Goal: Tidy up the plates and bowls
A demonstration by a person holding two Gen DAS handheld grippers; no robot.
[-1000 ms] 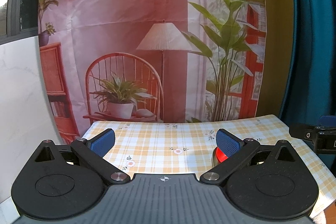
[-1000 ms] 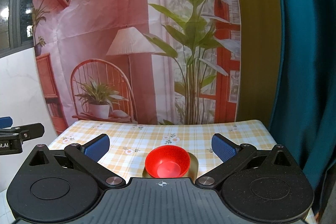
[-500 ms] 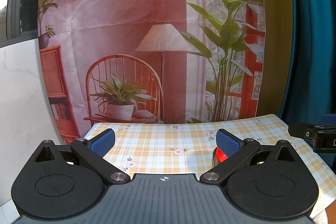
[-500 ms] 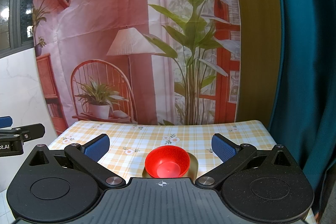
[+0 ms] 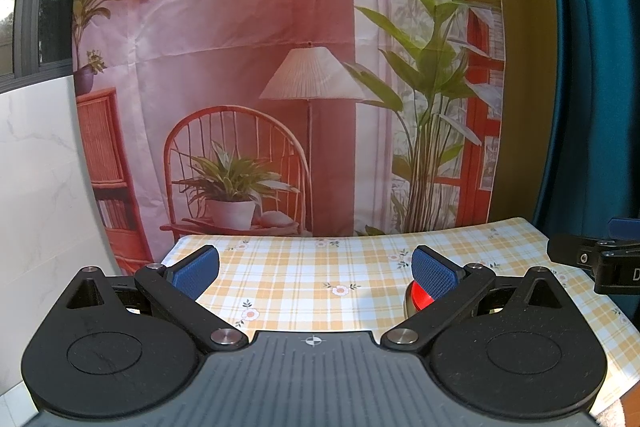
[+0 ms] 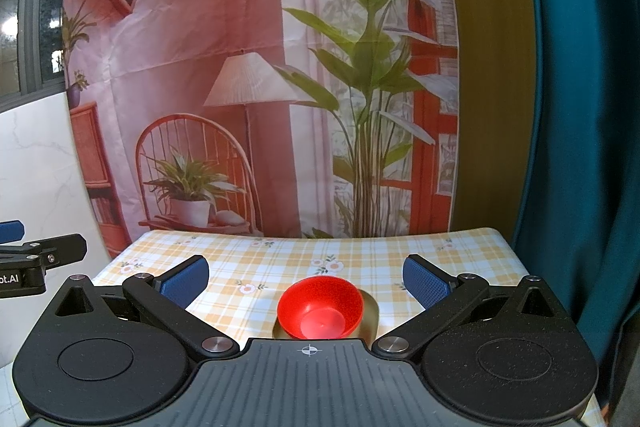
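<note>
Checked tablecloth (image 6: 360, 255); red bowl (image 6: 320, 309) untouched; left gripper (image 5: 314, 269), right gripper (image 6: 306, 279) jaws wide apart, empty.

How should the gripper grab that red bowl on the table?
Probably by the rim: the red bowl sits upright and open on a gold plate, wider at the top. The open right gripper could come from above, one finger inside and one outside the near wall.

Counted items: I see one red bowl (image 6: 320, 308), lower centre of my right wrist view, nested in one olive-gold dish (image 6: 370, 311) beneath it. One checked tablecloth (image 6: 360, 263) spans the lower frame. Two grippers: my right gripper (image 6: 306, 277) and my left gripper (image 5: 316, 269), each with two blue pads.
</note>
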